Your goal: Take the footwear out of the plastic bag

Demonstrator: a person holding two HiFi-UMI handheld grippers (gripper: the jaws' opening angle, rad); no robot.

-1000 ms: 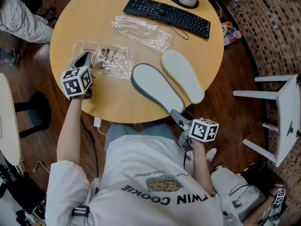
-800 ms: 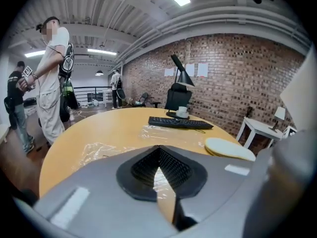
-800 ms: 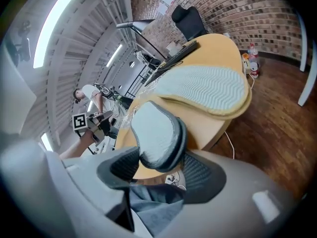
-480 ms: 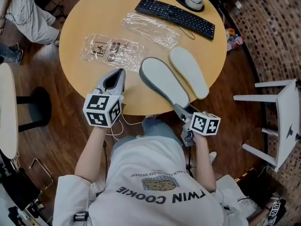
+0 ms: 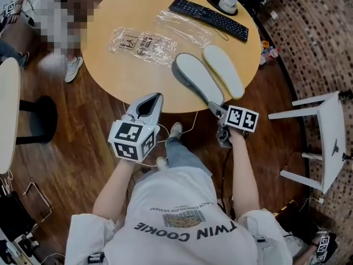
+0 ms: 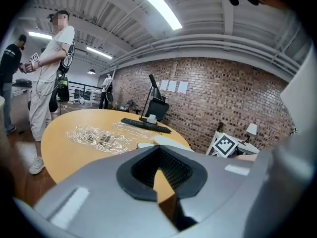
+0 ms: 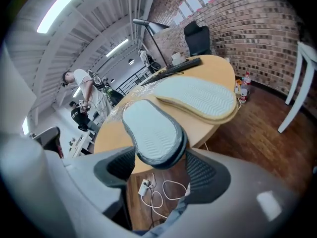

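Note:
Two slippers lie sole up on the round wooden table (image 5: 121,76). The grey-rimmed slipper (image 5: 196,79) (image 7: 151,133) overhangs the near edge, with its heel between the jaws of my right gripper (image 5: 216,108) (image 7: 158,170). Those jaws are opening and the pads stand clear of the heel. The cream slipper (image 5: 223,69) (image 7: 198,97) lies just to its right. Two empty clear plastic bags (image 5: 144,43) (image 6: 96,135) lie flat further back. My left gripper (image 5: 151,101) (image 6: 161,175) hangs off the table's near edge, shut and empty.
A black keyboard (image 5: 208,12) and a round desk device (image 5: 227,1) sit at the table's far side. A white chair (image 5: 325,137) stands on the right, and cables (image 5: 165,131) lie on the wood floor under the table. Another person (image 6: 47,73) stands at the far left.
My left gripper has drawn back from the printed bag on the table to beyond its near edge. The right gripper's jaws have spread around the grey slipper's heel.

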